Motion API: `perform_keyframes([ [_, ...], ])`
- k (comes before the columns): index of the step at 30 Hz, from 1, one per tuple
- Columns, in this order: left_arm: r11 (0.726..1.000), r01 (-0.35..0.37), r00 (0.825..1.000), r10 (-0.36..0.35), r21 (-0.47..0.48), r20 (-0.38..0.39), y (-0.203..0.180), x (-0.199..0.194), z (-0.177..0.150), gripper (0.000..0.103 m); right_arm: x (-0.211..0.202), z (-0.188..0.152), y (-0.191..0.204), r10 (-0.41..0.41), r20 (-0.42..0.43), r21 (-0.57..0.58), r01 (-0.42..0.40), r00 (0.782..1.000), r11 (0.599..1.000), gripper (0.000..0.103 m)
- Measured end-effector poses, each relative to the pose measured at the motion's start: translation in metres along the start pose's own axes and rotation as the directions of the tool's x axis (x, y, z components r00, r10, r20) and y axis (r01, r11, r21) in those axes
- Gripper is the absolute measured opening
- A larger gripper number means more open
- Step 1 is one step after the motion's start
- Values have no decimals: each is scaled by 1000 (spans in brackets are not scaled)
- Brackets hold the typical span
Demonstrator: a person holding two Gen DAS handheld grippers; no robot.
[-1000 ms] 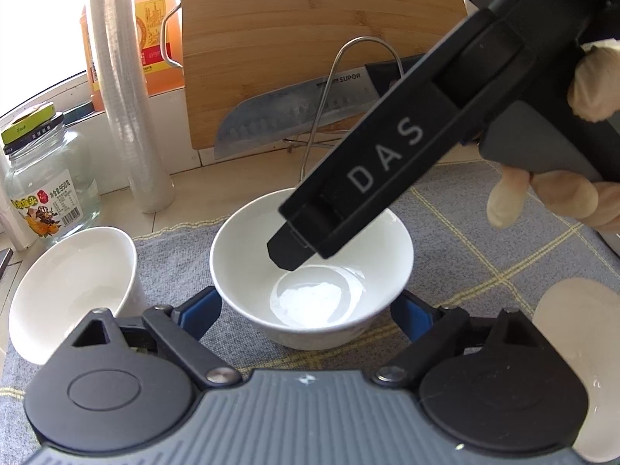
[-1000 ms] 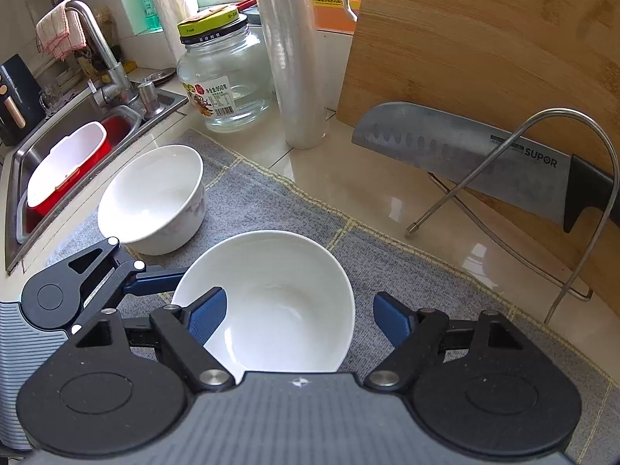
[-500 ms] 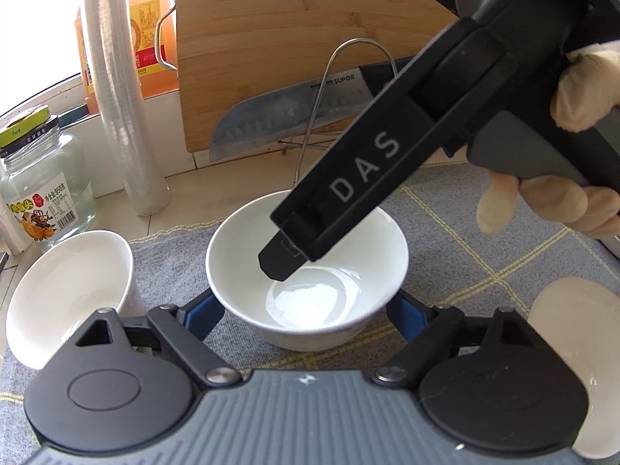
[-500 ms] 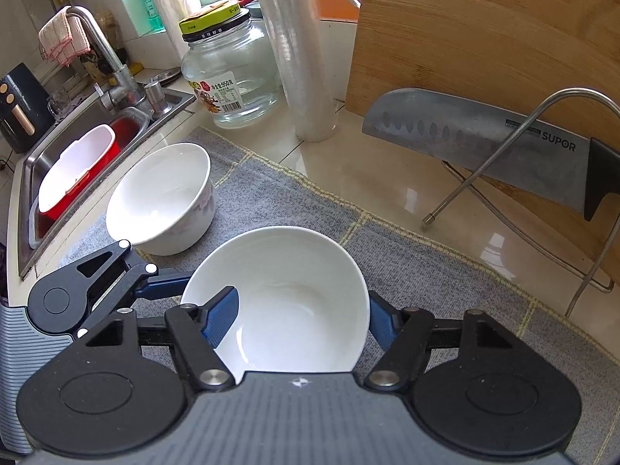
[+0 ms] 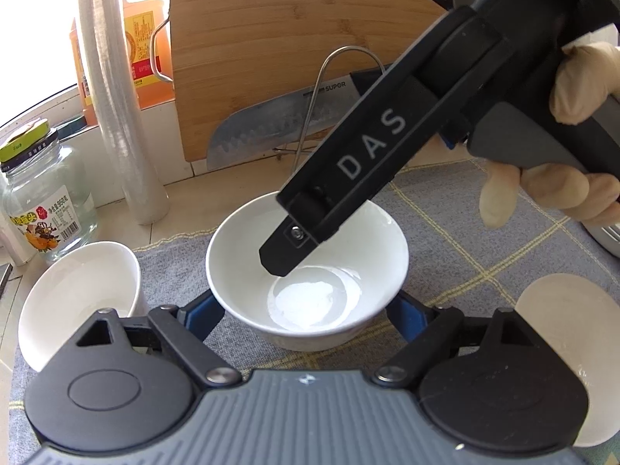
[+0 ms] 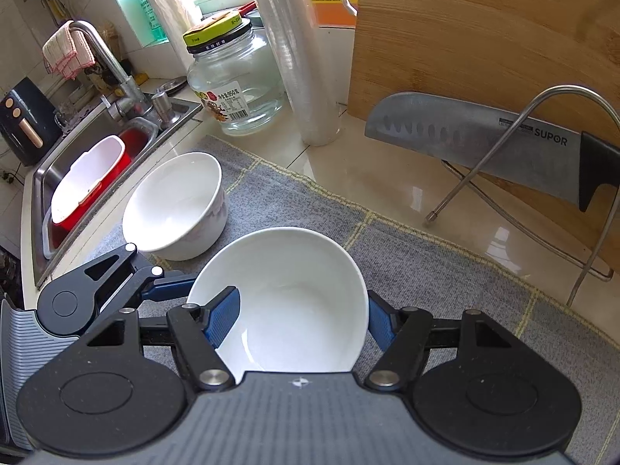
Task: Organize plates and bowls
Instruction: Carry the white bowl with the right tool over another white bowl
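A white bowl (image 5: 310, 271) stands on the grey mat between my left gripper's (image 5: 306, 312) open blue fingers, which sit on either side of its base. My right gripper (image 6: 302, 319) comes at the same bowl (image 6: 286, 294) from the other side; its left pad (image 6: 223, 316) is inside the rim and its right pad (image 6: 378, 325) outside, shut on the bowl's wall. In the left wrist view the right gripper's black body (image 5: 368, 159) reaches over the bowl. A second white bowl (image 5: 81, 298) stands to the left, also seen in the right wrist view (image 6: 178, 205). A white plate (image 5: 569, 352) lies at right.
A knife (image 6: 484, 147) rests on a wire rack (image 6: 542, 162) against a wooden board (image 6: 484, 38) at the back. A glass jar (image 6: 236, 85) and a film roll (image 6: 298, 50) stand behind the mat. A sink (image 6: 97, 178) with a red and white tub lies at left.
My right gripper's fingers have closed in from wide open onto the middle bowl's wall. My left gripper has kept its place with fingers open around the bowl.
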State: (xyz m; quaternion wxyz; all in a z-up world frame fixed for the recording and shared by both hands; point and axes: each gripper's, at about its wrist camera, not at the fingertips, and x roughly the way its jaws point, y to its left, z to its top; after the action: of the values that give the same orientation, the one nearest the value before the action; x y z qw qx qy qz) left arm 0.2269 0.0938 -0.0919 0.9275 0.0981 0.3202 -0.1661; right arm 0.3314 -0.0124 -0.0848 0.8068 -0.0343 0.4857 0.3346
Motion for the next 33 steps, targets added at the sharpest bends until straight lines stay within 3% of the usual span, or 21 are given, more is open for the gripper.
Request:
perform_keyframes([
  [17,997,61,998,-61,37,-10,-23,-53,9,90,-56,-27,25,-1,22,-1,1,1000,1000,74],
  [33,984,141,990,-142,106,2,-70,-88,3,90,-106,-82,35,-70,57,52,67,996,996,75],
])
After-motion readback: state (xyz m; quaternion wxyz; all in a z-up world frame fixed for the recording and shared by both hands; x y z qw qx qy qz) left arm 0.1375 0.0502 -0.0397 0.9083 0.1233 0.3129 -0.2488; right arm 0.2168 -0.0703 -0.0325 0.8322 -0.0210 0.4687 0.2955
